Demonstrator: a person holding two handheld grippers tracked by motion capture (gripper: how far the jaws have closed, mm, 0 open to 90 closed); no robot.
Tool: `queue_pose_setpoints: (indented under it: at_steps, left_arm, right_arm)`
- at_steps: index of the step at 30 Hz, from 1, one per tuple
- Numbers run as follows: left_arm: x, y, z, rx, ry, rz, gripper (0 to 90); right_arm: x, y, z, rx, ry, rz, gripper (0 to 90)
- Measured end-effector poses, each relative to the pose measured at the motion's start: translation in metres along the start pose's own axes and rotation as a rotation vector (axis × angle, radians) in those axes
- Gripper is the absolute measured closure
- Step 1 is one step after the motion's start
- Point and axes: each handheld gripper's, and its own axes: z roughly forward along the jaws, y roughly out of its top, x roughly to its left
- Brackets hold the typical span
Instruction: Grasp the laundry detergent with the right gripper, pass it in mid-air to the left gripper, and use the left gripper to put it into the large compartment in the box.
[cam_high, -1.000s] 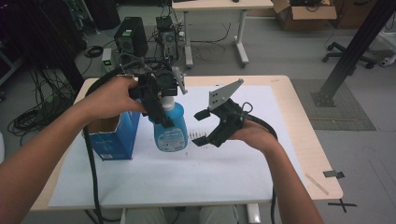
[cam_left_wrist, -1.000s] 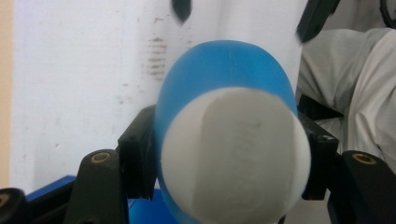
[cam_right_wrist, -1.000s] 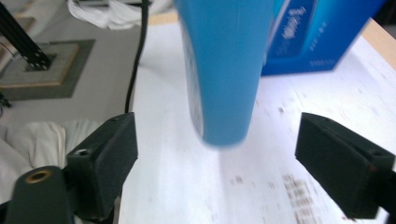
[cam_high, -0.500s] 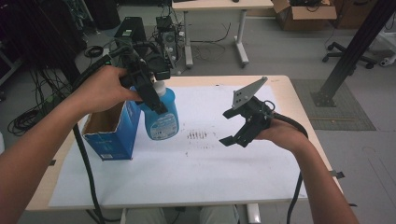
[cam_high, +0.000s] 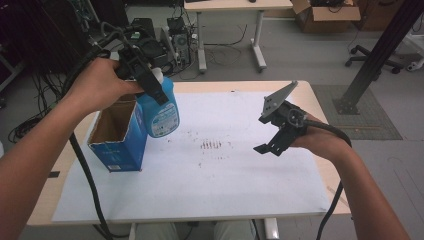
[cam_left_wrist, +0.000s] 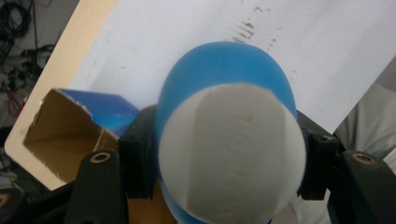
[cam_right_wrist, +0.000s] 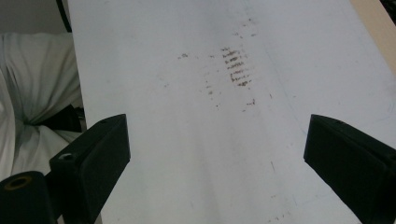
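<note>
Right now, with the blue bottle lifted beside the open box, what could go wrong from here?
1. The left tongs hold the blue bottle only near its white cap, body hanging tilted; it might swing or slip.
2. The bottle hangs close beside the cardboard box; lowered off-centre, it could catch the rim and tip the box.
3. The right tongs stand open, well away, so they steady nothing.

- The left hand-held gripper (cam_high: 150, 85) is black, with a thick black cable trailing from it toward the near edge.
- In the left gripper view its 2 black jaws each carry a brass-ringed screw hole.
- The right hand-held gripper (cam_high: 280, 137) is black too, topped by a grey 3-cornered plate with small holes; a black cable runs back along the forearm.
- Its 2 jaws are blocky black pads.
- Forearms are bare; light-coloured trousers show at the near edge.
</note>
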Motion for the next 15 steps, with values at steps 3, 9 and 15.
queue_pose_setpoints:
  at_steps: [3,9,15]
  left_arm:
    - [0.006,-0.003,-0.003,0.001,0.012,-0.054,37.8]
    - [0.017,-0.009,-0.011,-0.002,0.039,-0.17,37.8]
    - [0.024,-0.016,-0.018,-0.006,0.055,-0.274,37.8]
  right_arm:
    - [0.0,-0.002,-0.002,0.026,-0.002,-0.006,6.8]
    - [0.0,-0.005,-0.004,0.052,0.009,-0.024,7.1]
    - [-0.003,-0.004,-0.005,0.061,0.022,-0.036,7.1]
